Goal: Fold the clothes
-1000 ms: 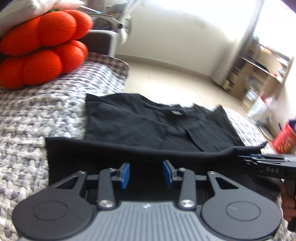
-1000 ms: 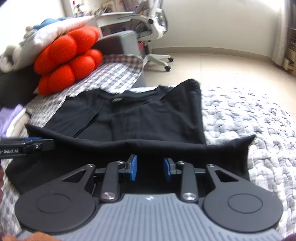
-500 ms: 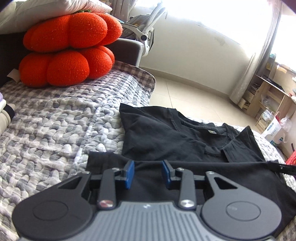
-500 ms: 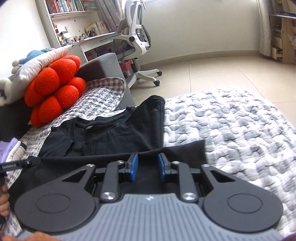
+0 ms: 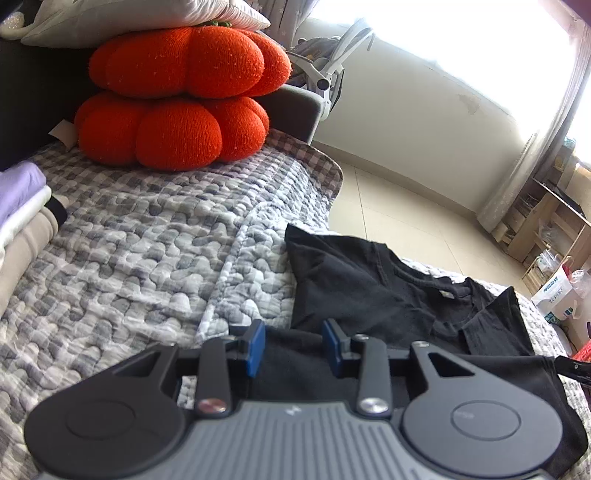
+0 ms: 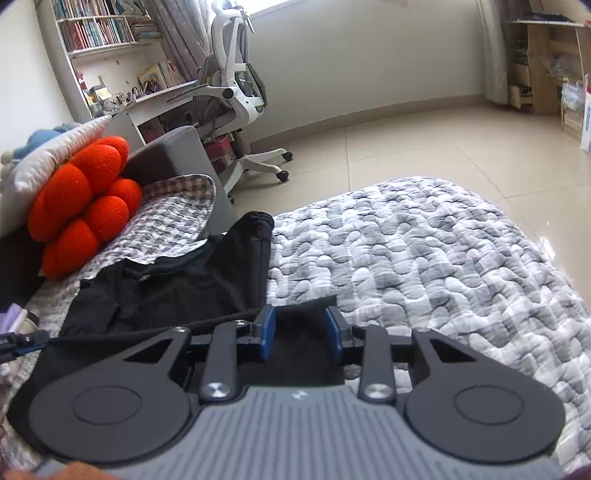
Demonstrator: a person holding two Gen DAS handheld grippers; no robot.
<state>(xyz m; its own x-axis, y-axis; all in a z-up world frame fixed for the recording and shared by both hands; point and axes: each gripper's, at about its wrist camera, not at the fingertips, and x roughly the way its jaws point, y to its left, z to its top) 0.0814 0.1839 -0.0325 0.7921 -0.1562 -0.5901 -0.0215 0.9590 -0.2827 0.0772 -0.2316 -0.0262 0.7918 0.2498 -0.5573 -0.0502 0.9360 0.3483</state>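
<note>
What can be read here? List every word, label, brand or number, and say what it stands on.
No text here is legible enough to quote.
Book spines on the shelf: too small to read.
White bag by the wooden shelves: blue print, blurred.
Neck label of the black T-shirt: too small to read.
</note>
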